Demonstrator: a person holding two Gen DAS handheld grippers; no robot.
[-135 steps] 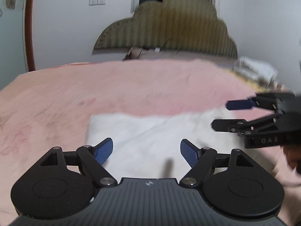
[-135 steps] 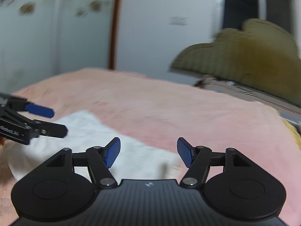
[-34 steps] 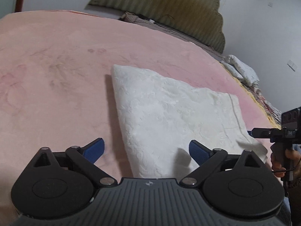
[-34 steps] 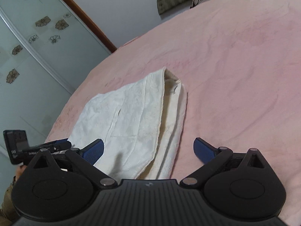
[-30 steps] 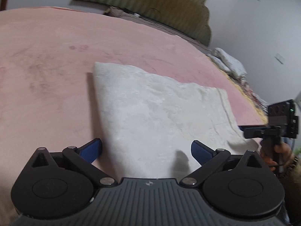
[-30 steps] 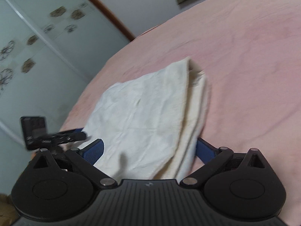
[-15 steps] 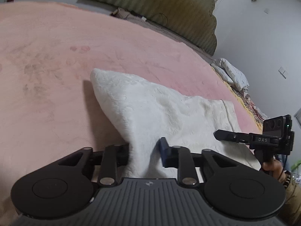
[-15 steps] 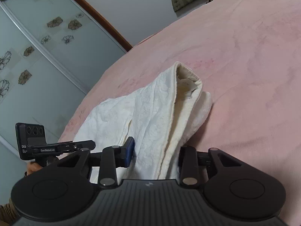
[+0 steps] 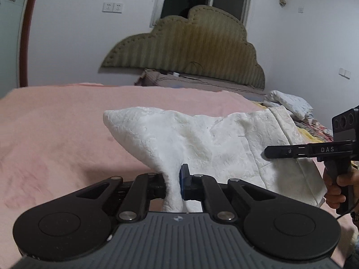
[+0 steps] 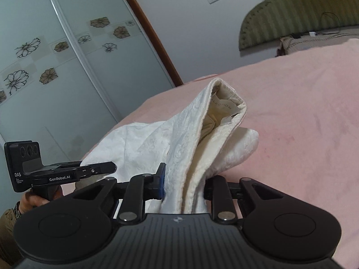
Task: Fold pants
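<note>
The left tongs are clamped on a thin pinch of the white pants, their jaws having just closed on the cloth, with one blue pad pressed flat against the gathered fabric. The right tongs have likewise just been closing and now grip a thicker bunch of layers at the waistband end, where the open band and a sewn-in label show. The pants, folded lengthwise, hang raised between the two grips, while their far edge lies on the pink bed. In the left wrist view a hand holds the right tongs' handle at the right edge. A padded olive headboard stands behind the bed, and glass wardrobe doors with flower prints fill the left of the right wrist view.
</note>
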